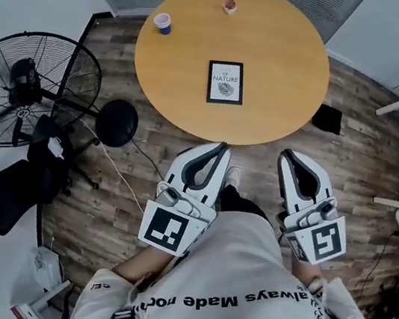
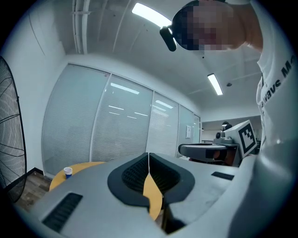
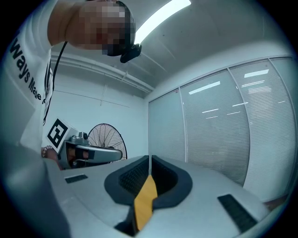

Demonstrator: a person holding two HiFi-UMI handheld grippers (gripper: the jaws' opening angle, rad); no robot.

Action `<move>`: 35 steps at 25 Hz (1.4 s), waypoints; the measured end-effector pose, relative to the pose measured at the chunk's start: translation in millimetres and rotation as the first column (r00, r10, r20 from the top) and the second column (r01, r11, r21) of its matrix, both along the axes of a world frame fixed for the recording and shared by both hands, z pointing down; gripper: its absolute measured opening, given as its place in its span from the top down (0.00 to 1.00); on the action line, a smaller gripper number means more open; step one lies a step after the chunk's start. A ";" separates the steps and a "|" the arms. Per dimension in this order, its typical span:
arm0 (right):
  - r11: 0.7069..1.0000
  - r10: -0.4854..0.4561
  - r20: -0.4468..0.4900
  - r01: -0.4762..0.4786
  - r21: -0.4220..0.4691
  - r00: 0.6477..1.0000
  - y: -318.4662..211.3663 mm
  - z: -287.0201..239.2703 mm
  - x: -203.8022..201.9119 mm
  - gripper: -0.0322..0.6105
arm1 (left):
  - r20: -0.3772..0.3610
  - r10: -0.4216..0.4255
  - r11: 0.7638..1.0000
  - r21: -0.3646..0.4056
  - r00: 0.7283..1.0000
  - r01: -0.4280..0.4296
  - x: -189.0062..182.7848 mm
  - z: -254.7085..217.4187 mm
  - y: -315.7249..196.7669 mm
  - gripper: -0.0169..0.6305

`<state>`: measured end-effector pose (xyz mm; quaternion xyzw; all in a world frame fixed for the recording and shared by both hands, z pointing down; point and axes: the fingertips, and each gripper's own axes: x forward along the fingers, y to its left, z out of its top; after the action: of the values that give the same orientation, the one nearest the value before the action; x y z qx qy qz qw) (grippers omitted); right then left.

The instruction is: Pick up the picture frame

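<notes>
My left tool [image 1: 218,149] and right tool [image 1: 287,155], at lower centre, are both closed on nothing. Beyond them, only the head view shows the picture frame [image 1: 225,82], flat at the centre of the surface [image 1: 278,43].

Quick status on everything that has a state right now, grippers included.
Black picture frame: lying flat, face up, on the round wooden table, untouched.
Blue-and-white paper cup: upright near the far edge.
Left gripper: shut, empty.
Right gripper: shut, empty.
</notes>
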<state>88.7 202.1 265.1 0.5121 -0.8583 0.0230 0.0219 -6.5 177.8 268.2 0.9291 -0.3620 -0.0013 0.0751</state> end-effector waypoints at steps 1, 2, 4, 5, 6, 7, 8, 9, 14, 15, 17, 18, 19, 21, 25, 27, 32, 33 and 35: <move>1.000 0.000 0.001 0.000 0.002 1.000 -3.6 -0.7 4.3 0.88 | 0.001 -0.002 1.000 0.000 1.000 0.002 4.1 -0.8 -3.3 0.93; 1.000 -0.001 0.002 0.001 0.003 1.000 -7.6 -1.3 8.3 0.88 | 0.004 -0.003 1.000 0.001 1.000 0.003 8.0 -1.3 -7.0 0.93; 1.000 -0.003 0.005 0.003 0.005 1.000 -17.0 -1.7 16.1 0.88 | 0.009 -0.006 1.000 0.002 1.000 0.006 15.8 -1.4 -16.2 0.93; 1.000 -0.003 0.006 0.003 0.003 1.000 -22.1 -1.4 20.5 0.88 | 0.010 -0.008 1.000 0.002 1.000 0.008 20.1 -1.4 -21.5 0.93; 1.000 -0.003 0.007 0.003 0.002 1.000 -27.2 -1.2 25.1 0.88 | 0.009 -0.009 1.000 0.002 1.000 0.009 24.7 -1.7 -26.7 0.93; 1.000 -0.003 0.008 0.003 0.001 1.000 -32.2 -1.3 29.9 0.88 | 0.009 -0.011 1.000 0.002 1.000 0.011 29.2 -2.3 -31.7 0.93; 1.000 -0.004 0.008 0.004 0.001 1.000 -37.1 -1.6 34.4 0.88 | 0.009 -0.012 1.000 0.002 1.000 0.012 33.6 -2.7 -36.3 0.93; 1.000 -0.005 0.008 0.005 0.002 1.000 -41.9 -1.9 38.5 0.88 | 0.010 -0.014 1.000 0.002 1.000 0.014 37.4 -2.8 -40.7 0.93; 1.000 -0.016 0.014 0.016 0.006 1.000 -62.1 -0.6 56.6 0.88 | 0.021 -0.024 1.000 0.001 0.999 0.024 55.0 -1.0 -59.6 0.93; 1.000 -0.018 0.015 0.018 0.006 1.000 -66.6 0.0 59.5 0.88 | 0.021 -0.028 1.000 0.002 0.999 0.028 57.8 -1.1 -63.8 0.93; 1.000 -0.024 0.017 0.024 0.007 1.000 -76.0 1.0 64.4 0.88 | 0.022 -0.036 0.999 0.004 0.999 0.036 62.8 -0.9 -72.5 0.93; 1.000 -0.027 0.017 0.027 0.008 0.999 -80.6 1.3 66.8 0.88 | 0.023 -0.040 0.999 0.005 0.999 0.040 65.3 -0.8 -76.6 0.93; 0.999 -0.032 0.017 0.032 0.009 0.999 -85.0 1.3 69.5 0.88 | 0.025 -0.045 0.999 0.006 0.999 0.045 67.9 -0.7 -80.4 0.93; 0.999 -0.041 0.016 0.041 0.012 0.999 -92.8 1.4 75.1 0.88 | 0.027 -0.053 0.999 0.007 0.998 0.053 73.6 -0.2 -87.0 0.93; 0.998 -0.060 0.016 0.060 0.010 0.998 -105.7 4.3 84.2 0.88 | 0.029 -0.071 0.997 0.001 0.997 0.071 82.7 2.5 -97.4 0.93; 0.998 -0.071 0.021 0.071 0.002 0.997 -110.4 6.8 85.8 0.88 | 0.032 -0.080 0.997 -0.002 0.996 0.080 84.8 4.0 -101.4 0.93; 0.996 -0.090 0.028 0.090 -0.005 0.996 -116.7 9.1 89.9 0.88 | 0.040 -0.095 0.995 -0.011 0.995 0.096 88.9 5.8 -106.1 0.93; 0.996 -0.092 0.030 0.092 -0.006 0.995 -118.0 9.5 90.4 0.88 | 0.042 -0.097 0.995 -0.015 0.994 0.098 89.3 6.7 -107.0 0.93; 0.995 -0.095 0.036 0.095 -0.010 0.995 -120.6 10.9 91.6 0.88 | 0.044 -0.101 0.995 -0.019 0.994 0.102 91.1 8.0 -109.3 0.93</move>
<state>180.3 81.4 276.0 0.4701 -0.8818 0.0362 0.0107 84.7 68.5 276.2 0.9086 -0.4102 0.0188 0.0769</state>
